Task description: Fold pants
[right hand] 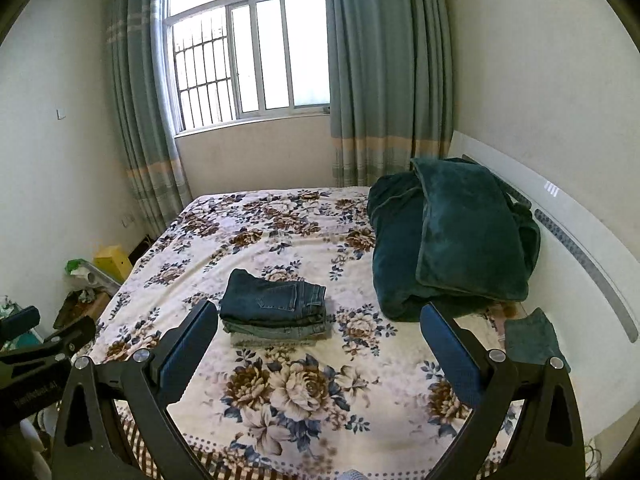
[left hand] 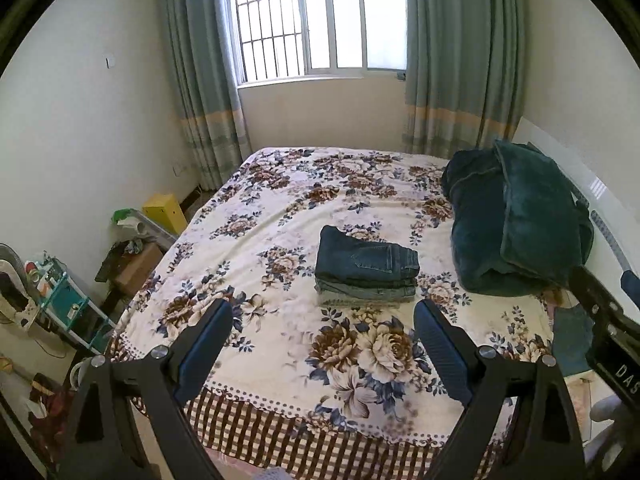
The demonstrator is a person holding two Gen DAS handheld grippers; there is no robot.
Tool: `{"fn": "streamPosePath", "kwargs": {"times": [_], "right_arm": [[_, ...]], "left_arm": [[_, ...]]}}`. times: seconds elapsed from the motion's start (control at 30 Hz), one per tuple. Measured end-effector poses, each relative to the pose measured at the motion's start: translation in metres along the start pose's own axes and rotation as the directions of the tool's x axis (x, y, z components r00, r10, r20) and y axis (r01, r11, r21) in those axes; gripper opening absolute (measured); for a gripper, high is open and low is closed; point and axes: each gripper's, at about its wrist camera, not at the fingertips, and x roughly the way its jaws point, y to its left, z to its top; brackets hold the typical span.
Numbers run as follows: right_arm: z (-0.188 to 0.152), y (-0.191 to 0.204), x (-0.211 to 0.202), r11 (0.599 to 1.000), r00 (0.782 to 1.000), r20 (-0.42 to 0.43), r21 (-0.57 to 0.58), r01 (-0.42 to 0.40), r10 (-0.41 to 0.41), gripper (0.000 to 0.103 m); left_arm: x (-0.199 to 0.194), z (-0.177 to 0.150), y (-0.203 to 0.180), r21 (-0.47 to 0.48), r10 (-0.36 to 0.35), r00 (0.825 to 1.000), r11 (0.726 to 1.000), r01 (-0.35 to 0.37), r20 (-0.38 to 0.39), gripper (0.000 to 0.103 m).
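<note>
A stack of folded jeans (left hand: pixel 366 270) lies in the middle of the flowered bed cover (left hand: pixel 280 216), a dark blue pair on top and paler pairs under it. The right wrist view shows the same stack (right hand: pixel 274 306). My left gripper (left hand: pixel 322 320) hangs high above the near part of the bed, open, with nothing between its blue pads. My right gripper (right hand: pixel 316 322) is also open and empty, well short of the stack. In the left wrist view the right gripper's body (left hand: pixel 608 320) shows at the right edge.
A dark green blanket (left hand: pixel 520 220) is heaped by the white headboard (right hand: pixel 580 240) on the right. A small green cloth (right hand: pixel 534 336) lies near it. Boxes, a yellow box (left hand: pixel 166 212) and clutter fill the floor on the left. Curtains flank the window (left hand: pixel 316 20) behind.
</note>
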Motion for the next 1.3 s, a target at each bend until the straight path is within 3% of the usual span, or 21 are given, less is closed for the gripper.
{"fn": "streamPosePath", "kwargs": {"times": [0.2,0.3,1.3], "right_arm": [[0.000,-0.001,-0.020,1.000,1.000,0.005,-0.013,0.009,-0.009,0.103],[0.001,-0.001,-0.024,1.000,1.000,-0.002,-0.018,0.017,-0.017,0.103],[0.001,0.015,-0.008,0.999,0.999,-0.040,-0.027,0.023,-0.024,0.103]], "left_arm": [[-0.012,-0.003,0.000,-0.002,-0.012,1.000,1.000,0.012,0.010,0.093],[-0.013,-0.004,0.005,-0.014,-0.013,1.000,1.000,0.013,0.016,0.100],[-0.011,-0.005,0.010,-0.004,-0.006,1.000,1.000,0.006,0.022,0.101]]}}
